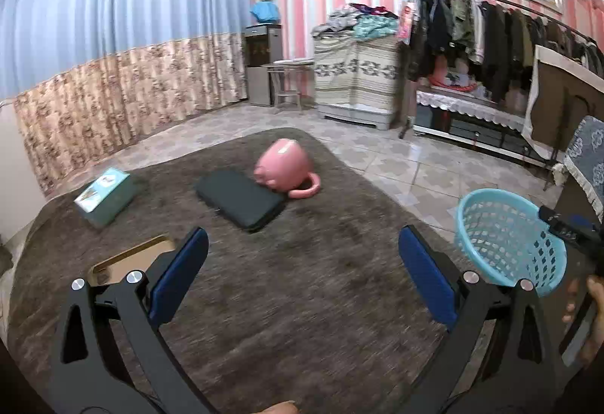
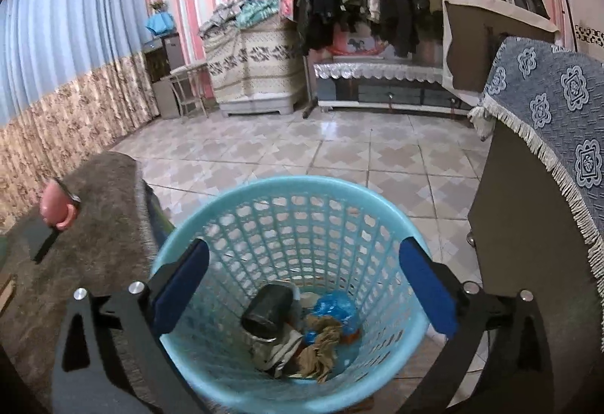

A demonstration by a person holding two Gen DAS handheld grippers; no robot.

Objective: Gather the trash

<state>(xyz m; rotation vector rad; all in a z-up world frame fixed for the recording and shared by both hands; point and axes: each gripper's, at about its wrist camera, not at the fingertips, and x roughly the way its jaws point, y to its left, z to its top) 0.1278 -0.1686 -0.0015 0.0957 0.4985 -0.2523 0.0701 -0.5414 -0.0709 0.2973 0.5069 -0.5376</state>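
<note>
1. Our left gripper (image 1: 302,274) hangs over the brown shaggy cloth-covered table (image 1: 302,319), its blue-padded jaws spread wide with nothing between them.
2. Ahead of it on that table lie a flat black rectangular case (image 1: 239,198), a glossy pink ceramic mug (image 1: 283,168) tipped on its side with its handle toward the table's right edge, and a teal cardboard box (image 1: 105,195) well to the left; the mug touches the case's far corner.
3. A tan open cardboard tray (image 1: 128,261) sits just beside the left jaw, partly hidden by it.
4. Our right gripper (image 2: 304,285) is poised above the light-blue perforated plastic basket (image 2: 377,225), jaws wide and empty (the pads frame the basket's rim on either side).
5. The trash lies at the basket's bottom: a dark cylindrical container (image 2: 268,308), a crumpled blue plastic wrapper (image 2: 334,306), a brown scrunched paper wad (image 2: 321,346) and a greyish scrap (image 2: 275,349), all heaped together.
6. In the left wrist view the basket (image 1: 509,236) stands off the table's right edge, over the tiled floor (image 1: 415,164), with the person's right hand (image 1: 587,315) just beside it.
</note>
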